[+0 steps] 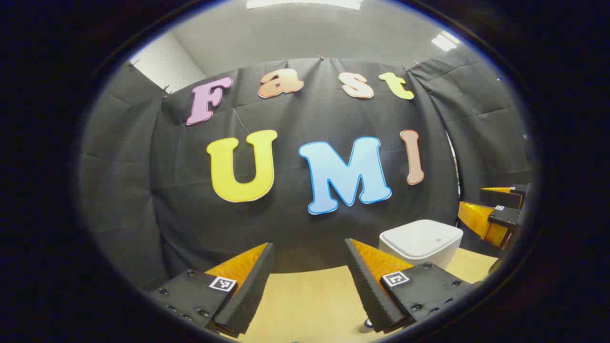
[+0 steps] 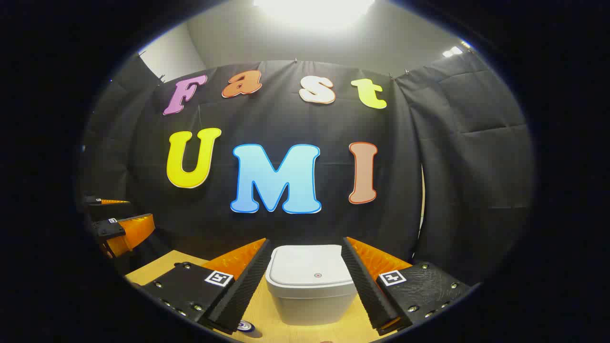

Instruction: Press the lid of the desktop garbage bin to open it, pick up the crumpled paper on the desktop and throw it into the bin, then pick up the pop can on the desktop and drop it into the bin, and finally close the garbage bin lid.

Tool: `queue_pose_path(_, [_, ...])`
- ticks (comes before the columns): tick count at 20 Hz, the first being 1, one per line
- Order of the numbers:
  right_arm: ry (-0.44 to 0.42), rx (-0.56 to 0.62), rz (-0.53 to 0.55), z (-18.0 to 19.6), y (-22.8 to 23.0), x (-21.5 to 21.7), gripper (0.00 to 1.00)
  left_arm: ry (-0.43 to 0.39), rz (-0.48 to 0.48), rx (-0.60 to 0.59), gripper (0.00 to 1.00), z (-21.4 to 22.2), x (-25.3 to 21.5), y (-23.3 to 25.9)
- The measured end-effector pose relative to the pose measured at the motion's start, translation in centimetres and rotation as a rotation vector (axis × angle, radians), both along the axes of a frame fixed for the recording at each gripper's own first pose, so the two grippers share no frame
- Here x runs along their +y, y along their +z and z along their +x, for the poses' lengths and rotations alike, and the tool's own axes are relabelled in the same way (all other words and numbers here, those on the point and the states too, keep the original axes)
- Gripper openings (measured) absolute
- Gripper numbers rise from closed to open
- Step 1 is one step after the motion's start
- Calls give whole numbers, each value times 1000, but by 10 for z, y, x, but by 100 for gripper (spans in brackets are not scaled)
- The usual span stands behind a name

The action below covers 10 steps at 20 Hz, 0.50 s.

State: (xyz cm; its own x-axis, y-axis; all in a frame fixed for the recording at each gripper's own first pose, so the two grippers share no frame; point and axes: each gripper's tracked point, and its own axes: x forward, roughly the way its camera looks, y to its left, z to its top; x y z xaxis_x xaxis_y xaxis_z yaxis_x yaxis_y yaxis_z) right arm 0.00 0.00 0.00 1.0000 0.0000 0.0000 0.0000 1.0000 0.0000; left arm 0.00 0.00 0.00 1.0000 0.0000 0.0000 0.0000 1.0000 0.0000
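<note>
Your bin [image 2: 310, 286] stands upright on the table [image 2: 271, 328], lid [image 2: 310, 270] flat and closed, framed between the spread fingers of your right gripper [image 2: 305, 255], which grips nothing. Your left gripper [image 1: 310, 259] is held level with released jaws, the bin off to its right.

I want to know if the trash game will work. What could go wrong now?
1. The bin has its lid shut, and the right gripper hangs open in front of it. A press off the lid's small button may not pop it open.
2. The bin looks light, so a sideways push could slide it on the table.
3. The left gripper is close by and could bump the bin.
</note>
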Motion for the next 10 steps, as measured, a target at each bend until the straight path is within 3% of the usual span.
queue_pose_path(4, [2, 8, 10, -9, 2, 4, 96, 31, -29, 8, 100, -13, 21, -3])
queue_pose_path(6, [2, 20, 20, -15, -2, 3, 96, 43, -64, 19, 95, -18, 27, -7])
queue_pose_path(7, [2, 26, 28, -16, -4, 4, 96, 47, -82, 24, 100, -21, 30, -8])
queue_pose_path(8, [1, 33, 35, -18, -4, 4, 96, 51, -96, 33, 95, -23, 31, -11])
queue_pose_path(10, [-1, 38, 48, -21, -6, 1, 95, 60, -109, 37, 100, -26, 36, -10])
